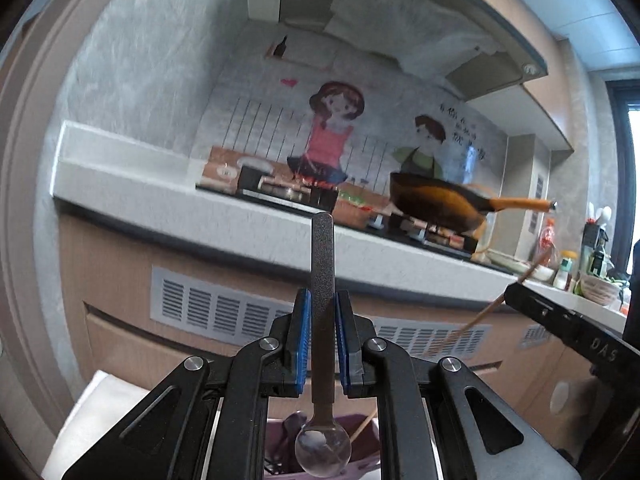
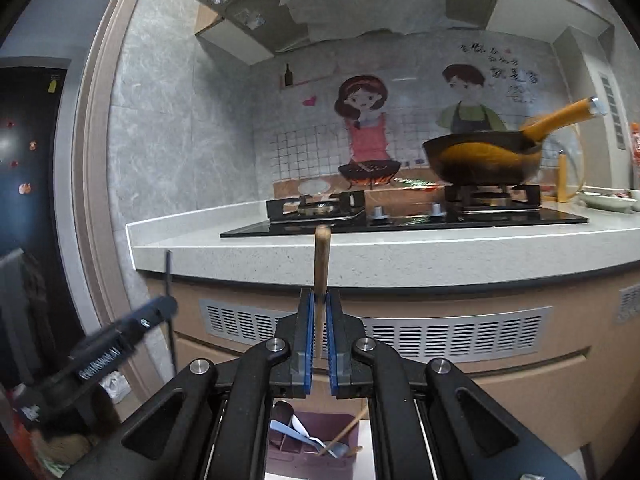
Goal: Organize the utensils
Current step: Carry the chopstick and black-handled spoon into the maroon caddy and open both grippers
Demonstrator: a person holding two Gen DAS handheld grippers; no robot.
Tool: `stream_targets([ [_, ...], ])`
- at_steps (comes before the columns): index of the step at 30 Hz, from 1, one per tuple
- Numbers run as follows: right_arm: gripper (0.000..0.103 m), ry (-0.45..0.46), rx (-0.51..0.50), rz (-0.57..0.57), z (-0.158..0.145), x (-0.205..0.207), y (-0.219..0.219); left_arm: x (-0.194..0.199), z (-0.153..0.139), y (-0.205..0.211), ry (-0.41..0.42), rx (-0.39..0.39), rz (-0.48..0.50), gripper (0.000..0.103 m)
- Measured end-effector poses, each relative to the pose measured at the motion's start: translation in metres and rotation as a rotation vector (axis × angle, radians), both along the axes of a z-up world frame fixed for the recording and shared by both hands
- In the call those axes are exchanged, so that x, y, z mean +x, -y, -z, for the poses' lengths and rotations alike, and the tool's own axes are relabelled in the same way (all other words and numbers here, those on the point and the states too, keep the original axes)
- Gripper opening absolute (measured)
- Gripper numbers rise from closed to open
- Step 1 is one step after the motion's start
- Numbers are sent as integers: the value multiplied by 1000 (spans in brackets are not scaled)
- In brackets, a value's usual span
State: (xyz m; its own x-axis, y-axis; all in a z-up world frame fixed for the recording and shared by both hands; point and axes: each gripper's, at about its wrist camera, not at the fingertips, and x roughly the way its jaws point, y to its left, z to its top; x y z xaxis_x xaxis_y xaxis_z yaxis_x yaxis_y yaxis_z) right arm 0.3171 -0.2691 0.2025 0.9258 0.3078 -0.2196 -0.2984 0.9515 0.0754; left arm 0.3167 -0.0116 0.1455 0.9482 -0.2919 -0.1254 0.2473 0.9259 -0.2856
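My left gripper [image 1: 322,312] is shut on a metal spoon [image 1: 322,264], handle up and bowl [image 1: 323,452] hanging down over a mauve utensil holder [image 1: 372,444]. My right gripper [image 2: 319,312] is shut on a wooden chopstick [image 2: 321,260] held upright above the same holder [image 2: 316,420], which holds spoons and a chopstick. The right gripper with its chopstick shows in the left wrist view [image 1: 560,320]. The left gripper shows in the right wrist view [image 2: 120,340].
A white counter [image 2: 360,248] with a black gas hob [image 2: 400,220] runs ahead. An orange-handled wok [image 2: 480,156] sits on the right burner. Cabinet fronts with vents [image 2: 400,336] lie below. Bottles and bowls [image 1: 592,276] stand at the far right. A dark fridge [image 2: 24,160] is on the left.
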Motion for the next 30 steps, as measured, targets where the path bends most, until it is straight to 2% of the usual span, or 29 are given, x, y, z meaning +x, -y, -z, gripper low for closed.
stream_targets([
  [8, 6, -90, -26, 1, 19, 29, -1, 26, 18, 10, -2, 4, -1, 12],
  [14, 6, -89, -18, 11, 23, 35, 1, 29, 21, 15, 55, 16, -29, 12],
  [18, 6, -92, -33, 13, 28, 43, -5, 37, 29, 16, 43, 13, -39, 12],
  [22, 6, -122, -34, 9, 39, 54, -9, 45, 45, 15, 35, -5, -58, 12],
  [25, 6, -166, -51, 8, 59, 60, -14, 51, 70, 13, 1, -21, -56, 15],
  [29, 7, -286, -106, -8, 99, 67, -19, 57, 101, 6, -139, -24, -9, 44],
  [30, 8, -322, -116, -5, 111, 67, -19, 54, 107, 2, -177, -37, -1, 47],
])
